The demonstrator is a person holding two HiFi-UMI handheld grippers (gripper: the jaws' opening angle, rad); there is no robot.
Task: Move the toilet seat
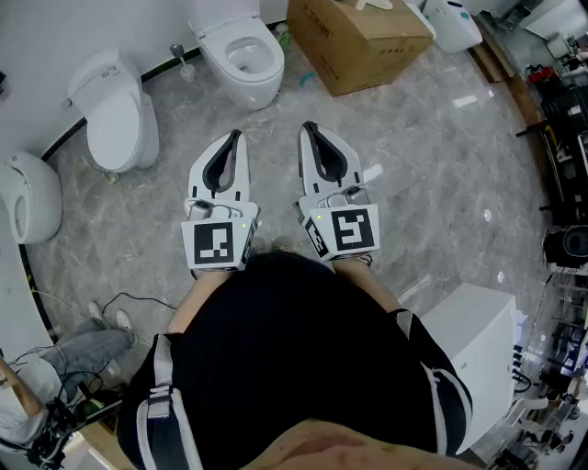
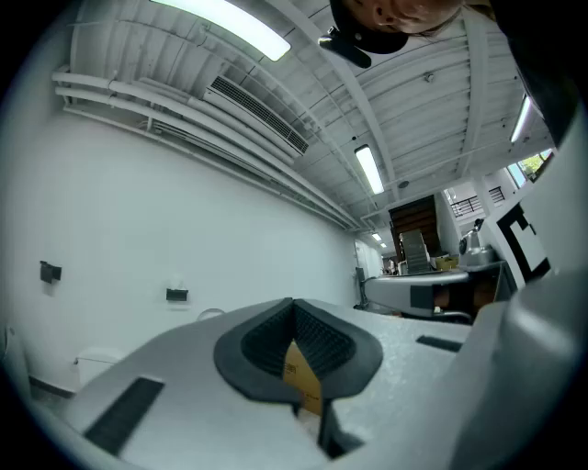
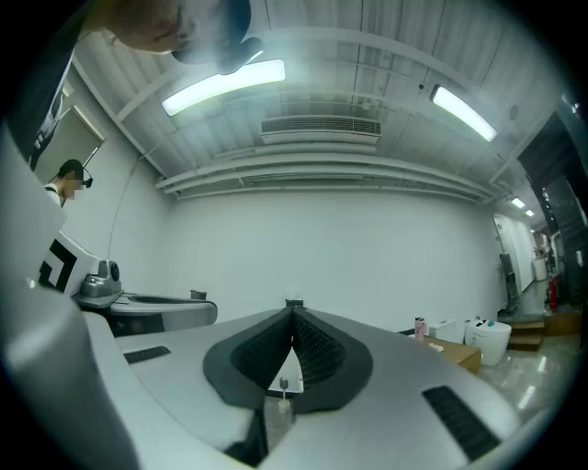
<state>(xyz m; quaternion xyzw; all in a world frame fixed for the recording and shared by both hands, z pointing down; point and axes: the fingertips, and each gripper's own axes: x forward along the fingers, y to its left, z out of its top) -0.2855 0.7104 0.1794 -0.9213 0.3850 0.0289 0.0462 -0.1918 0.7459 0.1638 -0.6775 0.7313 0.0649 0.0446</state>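
Three white toilets stand along the curved wall in the head view. One (image 1: 241, 55) at the top centre shows its open bowl. A second toilet (image 1: 115, 115) to the left has its lid down, and a third toilet (image 1: 28, 197) at the far left edge is also covered. My left gripper (image 1: 237, 136) and right gripper (image 1: 308, 128) are side by side in front of me, pointing toward the toilets and well short of them. Both are shut with nothing between the jaws. The left gripper (image 2: 294, 303) and right gripper (image 3: 294, 305) views face a bare white wall and the ceiling.
A large cardboard box (image 1: 358, 37) sits right of the open toilet, with a white toilet part (image 1: 455, 23) beyond it. A white cabinet (image 1: 473, 335) stands at my lower right. A person's legs and cables (image 1: 83, 344) are at lower left. The floor is grey marble tile.
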